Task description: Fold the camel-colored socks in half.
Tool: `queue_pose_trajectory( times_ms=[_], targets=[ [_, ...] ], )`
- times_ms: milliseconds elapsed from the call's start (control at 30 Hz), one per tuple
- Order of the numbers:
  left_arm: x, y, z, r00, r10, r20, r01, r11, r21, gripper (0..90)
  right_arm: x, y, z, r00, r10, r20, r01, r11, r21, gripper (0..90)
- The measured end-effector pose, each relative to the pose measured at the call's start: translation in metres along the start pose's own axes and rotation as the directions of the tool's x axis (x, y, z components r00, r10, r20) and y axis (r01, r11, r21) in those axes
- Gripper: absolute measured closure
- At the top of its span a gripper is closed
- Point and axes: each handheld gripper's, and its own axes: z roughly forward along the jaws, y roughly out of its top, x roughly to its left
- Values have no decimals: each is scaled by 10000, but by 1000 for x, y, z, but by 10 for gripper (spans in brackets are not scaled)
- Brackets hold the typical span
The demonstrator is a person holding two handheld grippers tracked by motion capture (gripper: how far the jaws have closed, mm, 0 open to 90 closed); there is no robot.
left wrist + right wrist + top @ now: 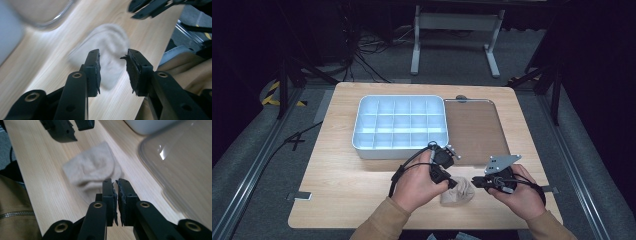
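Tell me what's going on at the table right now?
A person works a beige sock lying near the table's front edge with two handheld grippers. The left gripper hangs over it with jaws open; the right gripper sits at its edge, jaws nearly closed, apparently on nothing. The compartment box and clear lid lie behind.

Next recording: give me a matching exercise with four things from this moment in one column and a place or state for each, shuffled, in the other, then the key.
Things:
1. left tongs
2. right tongs
3. beige sock
4. white compartment box

Places or states:
A. lies crumpled on the table between the two tongs
B. jaws nearly closed, nothing between them
C. stands empty beside the clear lid
D. jaws apart, aimed at the sock

Pairs: 1-D, 2-B, 3-A, 4-C
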Motion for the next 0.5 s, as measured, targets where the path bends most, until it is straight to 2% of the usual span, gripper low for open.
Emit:
queue_pose_trajectory(
  times_ms=[33, 167, 233, 267, 433, 500],
  targets=[
    [0, 0, 0, 10000, 0, 0, 0, 10000, 0, 633, 0, 0, 0, 10000, 0, 0, 0, 10000, 0, 844],
    [7, -19, -17, 9977, -204, -639, 184, 9993, -320, 629, 8, 18, 3, 9987, -413, -294, 409, 9991, -148, 841],
    [9, -26, -22, 9965, -381, -744, 355, 9987, -370, 630, 13, 27, 8, 9968, -617, -509, 608, 9980, -188, 840],
    [10, -30, -25, 9949, -620, -796, 590, 9975, -390, 630, 14, 29, 10, 9961, -685, -563, 676, 9975, -181, 840],
    [18, -45, -32, 9896, -934, -1098, 899, 9953, -362, 629, 23, 41, 28, 9890, -1047, -1046, 1051, 9945, -11, 839],
    [18, -48, -33, 9882, -1061, -1105, 1030, 9941, -333, 630, 23, 42, 30, 9877, -1113, -1100, 1122, 9937, 28, 838]
  ],
)
